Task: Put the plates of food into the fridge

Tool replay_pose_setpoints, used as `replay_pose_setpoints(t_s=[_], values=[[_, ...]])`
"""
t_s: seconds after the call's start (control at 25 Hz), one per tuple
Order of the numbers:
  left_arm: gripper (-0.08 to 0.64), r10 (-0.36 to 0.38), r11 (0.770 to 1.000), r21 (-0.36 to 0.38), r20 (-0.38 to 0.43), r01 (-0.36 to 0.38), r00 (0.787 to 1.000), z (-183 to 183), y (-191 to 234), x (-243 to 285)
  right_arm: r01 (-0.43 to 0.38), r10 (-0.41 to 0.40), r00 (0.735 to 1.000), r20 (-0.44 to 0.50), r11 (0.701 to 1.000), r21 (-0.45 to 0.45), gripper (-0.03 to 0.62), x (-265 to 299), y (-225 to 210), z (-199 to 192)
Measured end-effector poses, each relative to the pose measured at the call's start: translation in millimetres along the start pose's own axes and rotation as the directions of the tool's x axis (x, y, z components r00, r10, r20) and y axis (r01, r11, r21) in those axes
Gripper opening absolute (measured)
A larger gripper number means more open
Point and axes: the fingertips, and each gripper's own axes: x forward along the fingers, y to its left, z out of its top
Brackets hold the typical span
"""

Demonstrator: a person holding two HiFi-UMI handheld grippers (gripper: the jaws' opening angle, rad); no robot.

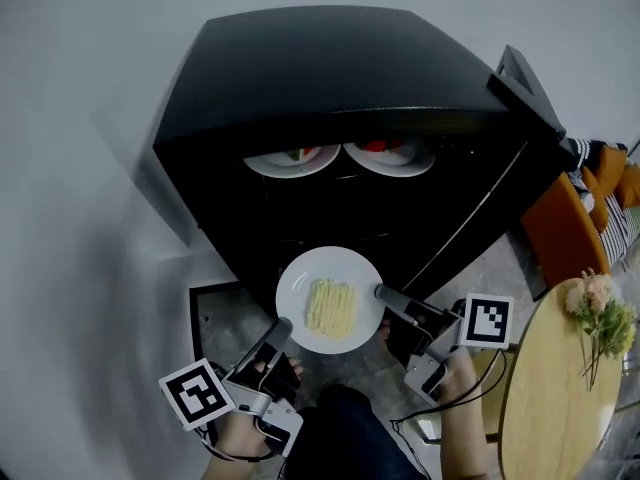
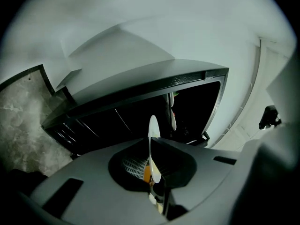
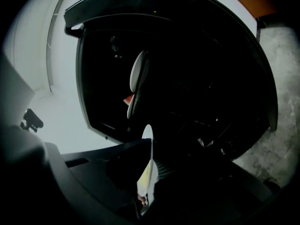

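Note:
A white plate [image 1: 330,299] with pale yellow noodles hangs in front of the open black fridge [image 1: 330,78]. My left gripper [image 1: 283,326] is shut on the plate's left rim and my right gripper [image 1: 380,291] is shut on its right rim. In the left gripper view the plate [image 2: 153,146] shows edge-on between the jaws, and likewise the plate [image 3: 146,170] in the right gripper view. Two more plates of food, one [image 1: 292,158] on the left and one [image 1: 390,154] on the right, sit on an upper shelf inside the fridge.
The fridge door [image 1: 525,88] stands open at the right. A round wooden table [image 1: 550,388] with flowers [image 1: 600,313] is at the lower right, an orange chair [image 1: 565,228] beyond it. Grey floor [image 1: 215,318] lies below the fridge.

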Motion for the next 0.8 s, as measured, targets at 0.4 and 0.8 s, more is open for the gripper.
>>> replay_pose_setpoints(t_s=[0.4, 0.8], values=[[0.018, -0.070, 0.995, -0.056, 0.111, 0.076, 0.991, -8.8, 60.3, 43.7, -0.003, 0.004, 1.000, 0.031, 0.998, -0.055, 0.020, 26.8, -71.2, 27.1], [0.018, -0.077, 0.982, -0.148, 0.267, 0.120, 0.961, -8.8, 88.8, 48.7, 0.076, -0.066, 0.996, 0.053, 0.976, -0.203, 0.023, 62.6, -88.5, 37.0]])
